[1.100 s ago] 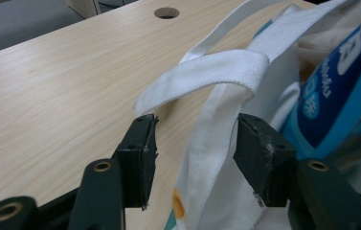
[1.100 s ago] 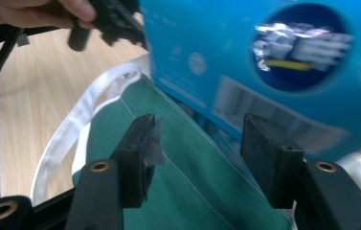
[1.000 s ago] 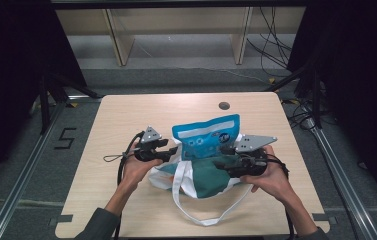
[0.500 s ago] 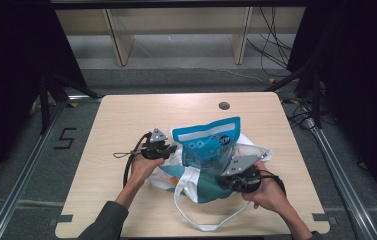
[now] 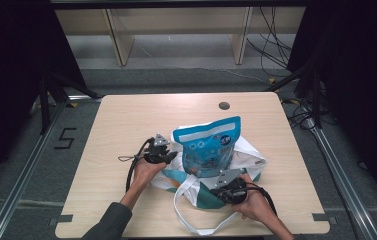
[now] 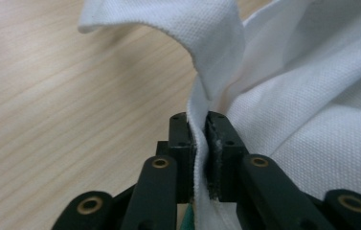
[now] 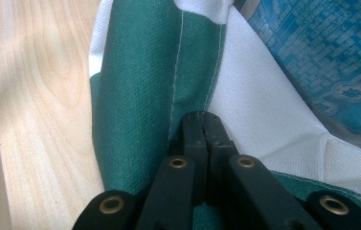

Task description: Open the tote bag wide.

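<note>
Jaws: left gripper (image 5: 159,154) and right gripper (image 5: 232,188) both clenched on the tote (image 5: 248,155).
Pouch (image 5: 207,145): upright inside the tote.
Left: probably lifting the tote off the bench (image 5: 121,120).

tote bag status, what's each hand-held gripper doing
Left hand-held gripper shut on white fabric of tote bag. Right hand-held gripper shut on its green-and-white edge. Blue pouch upright in bag. No obstruction seen.

Wooden table (image 5: 126,130), cloth bag (image 5: 246,155) atop.
</note>
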Demonstrator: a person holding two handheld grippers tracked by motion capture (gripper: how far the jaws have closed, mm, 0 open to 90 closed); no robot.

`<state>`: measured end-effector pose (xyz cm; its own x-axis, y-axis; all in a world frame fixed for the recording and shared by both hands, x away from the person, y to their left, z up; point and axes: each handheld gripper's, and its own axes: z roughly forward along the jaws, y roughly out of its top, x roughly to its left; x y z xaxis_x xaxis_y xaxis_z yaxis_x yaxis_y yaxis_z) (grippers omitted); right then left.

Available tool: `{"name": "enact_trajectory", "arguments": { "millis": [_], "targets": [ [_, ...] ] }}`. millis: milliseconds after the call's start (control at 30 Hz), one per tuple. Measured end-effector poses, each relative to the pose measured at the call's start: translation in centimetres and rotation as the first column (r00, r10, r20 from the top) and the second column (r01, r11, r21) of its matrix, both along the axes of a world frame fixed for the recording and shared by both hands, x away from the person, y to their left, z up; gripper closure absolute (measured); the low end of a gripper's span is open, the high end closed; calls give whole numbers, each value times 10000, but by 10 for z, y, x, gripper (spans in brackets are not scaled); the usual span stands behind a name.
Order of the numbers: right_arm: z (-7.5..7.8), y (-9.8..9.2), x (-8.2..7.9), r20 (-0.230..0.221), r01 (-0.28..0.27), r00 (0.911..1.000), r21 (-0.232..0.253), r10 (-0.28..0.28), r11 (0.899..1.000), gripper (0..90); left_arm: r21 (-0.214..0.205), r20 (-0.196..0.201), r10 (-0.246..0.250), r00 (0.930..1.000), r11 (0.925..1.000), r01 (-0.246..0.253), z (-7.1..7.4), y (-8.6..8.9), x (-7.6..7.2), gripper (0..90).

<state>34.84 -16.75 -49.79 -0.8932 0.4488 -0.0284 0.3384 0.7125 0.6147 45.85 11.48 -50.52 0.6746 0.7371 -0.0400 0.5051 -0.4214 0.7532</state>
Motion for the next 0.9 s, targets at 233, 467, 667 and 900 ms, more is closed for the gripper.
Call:
{"name": "enact_trajectory", "arguments": {
  "millis": [233, 467, 667, 900],
  "targets": [
    [20, -9, 3, 415, 208, 9988, 1056, -253, 9942, 753, -1072, 735, 64, 9973, 9942, 16, 43, 14, -29, 677],
    [63, -49, -2, 1219, 737, 9870, 2381, -1050, 9684, 775, -2740, 604, -708, 9957, 9580, 847, 58, 3, -90, 779],
    [65, -69, -9, 1212, 1126, 9827, 2098, -1401, 9712, 826, -2495, 495, -1240, 9910, 9593, 1325, 41, -16, -107, 800],
    [30, -73, -6, 627, 1684, 9828, 825, -1737, 9823, 884, -1735, 120, -1246, 9921, 9769, 1248, 10, -24, -104, 861]
  ]
}}
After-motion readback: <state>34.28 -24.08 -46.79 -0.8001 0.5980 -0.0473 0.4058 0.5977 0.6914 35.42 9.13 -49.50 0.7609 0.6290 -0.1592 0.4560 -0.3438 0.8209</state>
